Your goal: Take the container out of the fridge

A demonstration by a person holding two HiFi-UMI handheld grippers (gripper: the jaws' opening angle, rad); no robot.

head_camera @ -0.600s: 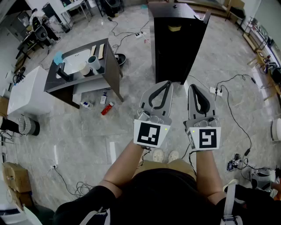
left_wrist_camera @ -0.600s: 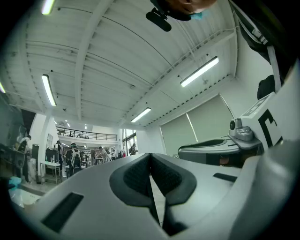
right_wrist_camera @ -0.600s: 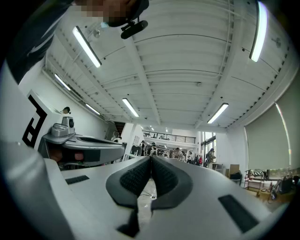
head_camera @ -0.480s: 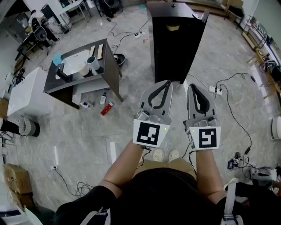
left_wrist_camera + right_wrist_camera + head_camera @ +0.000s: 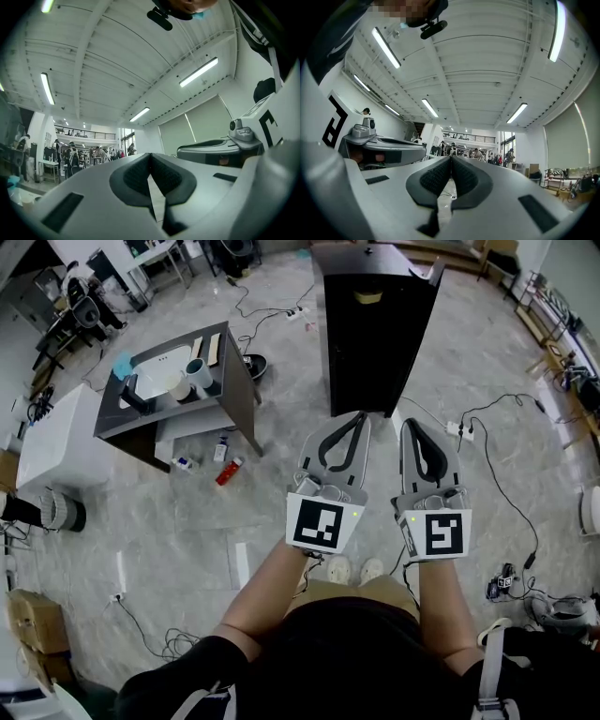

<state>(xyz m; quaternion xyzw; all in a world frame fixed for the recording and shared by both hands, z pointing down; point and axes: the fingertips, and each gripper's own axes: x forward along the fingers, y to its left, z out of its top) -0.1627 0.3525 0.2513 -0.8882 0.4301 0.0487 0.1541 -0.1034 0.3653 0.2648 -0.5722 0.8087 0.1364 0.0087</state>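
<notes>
A tall black fridge (image 5: 380, 329) stands on the grey floor ahead of me in the head view; its inside does not show and no container is visible. My left gripper (image 5: 358, 417) and right gripper (image 5: 411, 425) are held side by side at waist height, pointing toward the fridge and well short of it. Both are shut with nothing between the jaws. In the left gripper view the left gripper (image 5: 150, 157) has its pads pressed together against the ceiling and a hall. The right gripper (image 5: 451, 159) looks the same in its own view.
A dark table (image 5: 239, 381) with a white basin (image 5: 155, 371) and a cup (image 5: 200, 374) stands at the left. Bottles (image 5: 228, 472) lie on the floor beneath it. A white box (image 5: 56, 442) sits further left. Cables (image 5: 497, 474) run across the floor at the right.
</notes>
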